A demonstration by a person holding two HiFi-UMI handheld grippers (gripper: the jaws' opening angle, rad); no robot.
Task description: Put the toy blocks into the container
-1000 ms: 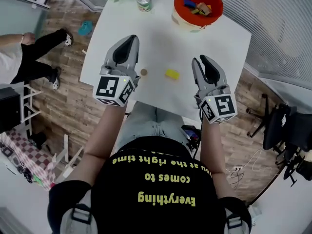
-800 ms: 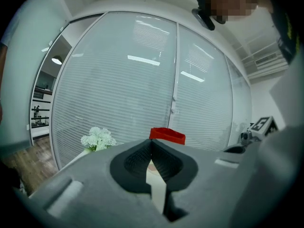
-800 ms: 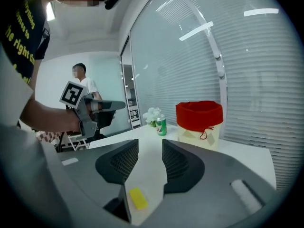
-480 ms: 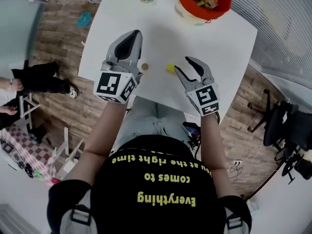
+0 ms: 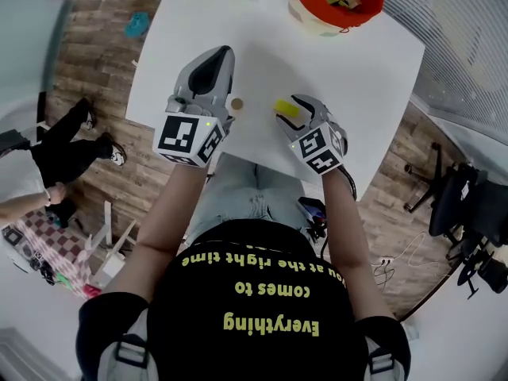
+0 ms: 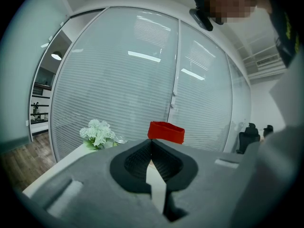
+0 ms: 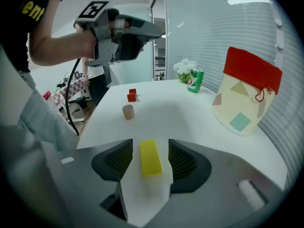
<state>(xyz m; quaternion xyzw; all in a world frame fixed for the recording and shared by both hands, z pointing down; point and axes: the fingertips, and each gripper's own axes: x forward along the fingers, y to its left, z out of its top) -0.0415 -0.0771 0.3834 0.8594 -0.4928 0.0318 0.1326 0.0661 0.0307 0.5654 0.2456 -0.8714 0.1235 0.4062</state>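
Head view: right tool [image 5: 294,111] is held over yellow rectangular toy block [image 5: 284,105] on white surface [image 5: 262,46]; red-rimmed fabric container [image 5: 337,2] is noted well apart.
Left gripper view: left tool [image 6: 151,146] is clenched, empty.
Right gripper view: jaws have just been opened wide; block is flanked, untouched.

Office – glass partition walls [image 6: 118,80] with blinds [image 5: 464,46], black swivel chair [image 5: 454,205], white table [image 5: 262,46]

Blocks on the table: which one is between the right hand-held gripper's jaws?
The yellow block; the tan cylinder and red block sit farther off.
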